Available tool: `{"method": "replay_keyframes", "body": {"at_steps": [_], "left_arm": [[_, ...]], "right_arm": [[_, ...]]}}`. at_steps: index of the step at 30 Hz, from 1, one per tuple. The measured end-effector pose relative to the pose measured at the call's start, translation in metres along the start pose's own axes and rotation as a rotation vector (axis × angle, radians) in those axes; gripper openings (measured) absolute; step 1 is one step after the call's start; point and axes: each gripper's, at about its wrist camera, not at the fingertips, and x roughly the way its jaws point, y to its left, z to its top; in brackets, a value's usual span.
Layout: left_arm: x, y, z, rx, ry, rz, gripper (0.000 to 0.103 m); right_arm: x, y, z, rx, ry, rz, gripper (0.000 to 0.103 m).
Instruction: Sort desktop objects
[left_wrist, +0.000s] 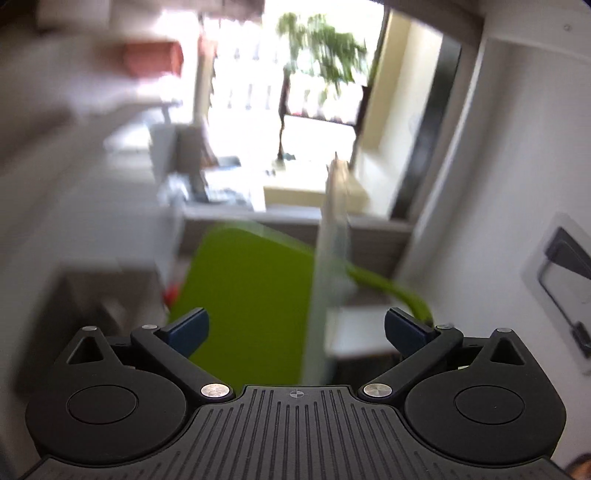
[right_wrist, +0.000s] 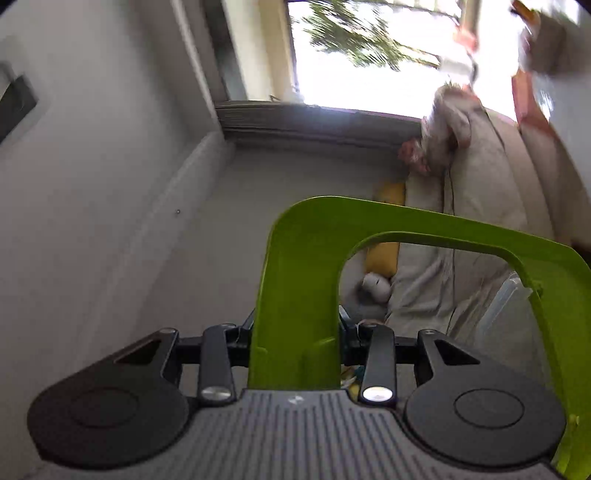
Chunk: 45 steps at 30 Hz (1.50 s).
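Observation:
A lime-green carrying handle arches up in the right wrist view, and my right gripper is shut on its left upright. A clear plastic box hangs under the handle at the right. In the blurred left wrist view the same box shows as a flat green lid, a clear wall and the green handle curving to the right. My left gripper stands wide open in front of the lid, with its blue pads touching nothing.
A bright window with a leafy plant fills the back. A grey wall with a dark panel is at the right. In the right wrist view, a beige sofa with a yellow cushion and a white round object lies beyond the handle.

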Motion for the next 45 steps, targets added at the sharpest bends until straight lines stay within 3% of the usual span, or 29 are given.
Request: {"method": "replay_keyframes", "body": {"at_steps": [2, 4, 8, 13, 15, 19, 22, 26, 30, 34, 36, 39, 40, 43, 45], "left_arm": [[-0.016, 0.012, 0.006, -0.051, -0.089, -0.008, 0.103], [-0.019, 0.017, 0.005, -0.102, -0.111, -0.046, 0.103], [0.010, -0.008, -0.004, -0.031, 0.001, -0.112, 0.103], [0.035, -0.038, -0.027, 0.051, 0.123, -0.055, 0.103], [0.053, -0.038, -0.034, 0.025, 0.170, -0.052, 0.103], [0.103, -0.043, -0.053, 0.059, 0.245, 0.056, 0.103], [0.159, -0.040, -0.065, 0.072, 0.337, 0.153, 0.103], [0.211, -0.024, -0.079, 0.047, 0.417, 0.236, 0.103], [0.244, -0.039, -0.094, 0.147, 0.456, 0.334, 0.103], [0.279, -0.060, -0.110, 0.151, 0.589, 0.247, 0.103], [0.294, -0.072, -0.121, 0.211, 0.647, 0.332, 0.103], [0.301, -0.086, -0.125, 0.383, 0.603, 0.611, 0.103], [0.296, -0.091, -0.123, 0.469, 0.549, 0.703, 0.103], [0.281, -0.102, -0.108, 0.682, 0.397, 0.872, 0.103], [0.261, -0.105, -0.091, 0.727, 0.312, 0.944, 0.103]], "right_arm": [[-0.001, -0.026, -0.004, 0.070, 0.009, 0.025, 0.042], [-0.006, -0.048, -0.005, 0.122, 0.012, 0.047, 0.041], [-0.035, -0.095, -0.011, 0.219, -0.007, 0.073, 0.041], [-0.127, -0.156, -0.021, 0.316, -0.087, 0.053, 0.041], [-0.166, -0.173, -0.020, 0.302, -0.113, 0.048, 0.040], [-0.230, -0.188, -0.011, 0.124, -0.132, -0.195, 0.034], [-0.270, -0.198, -0.005, 0.022, -0.160, -0.448, 0.035], [-0.308, -0.223, 0.002, 0.000, -0.170, -0.709, 0.041], [-0.313, -0.246, -0.004, 0.012, -0.096, -0.820, 0.051], [-0.306, -0.256, -0.009, 0.005, -0.102, -0.805, 0.063], [-0.305, -0.254, -0.008, 0.005, -0.118, -0.767, 0.066], [-0.305, -0.245, -0.007, 0.016, -0.153, -0.801, 0.070], [-0.305, -0.245, -0.004, 0.028, -0.150, -0.799, 0.077], [-0.322, -0.250, -0.001, 0.099, -0.143, -0.780, 0.077], [-0.336, -0.246, -0.003, 0.103, -0.179, -0.753, 0.079]]}}
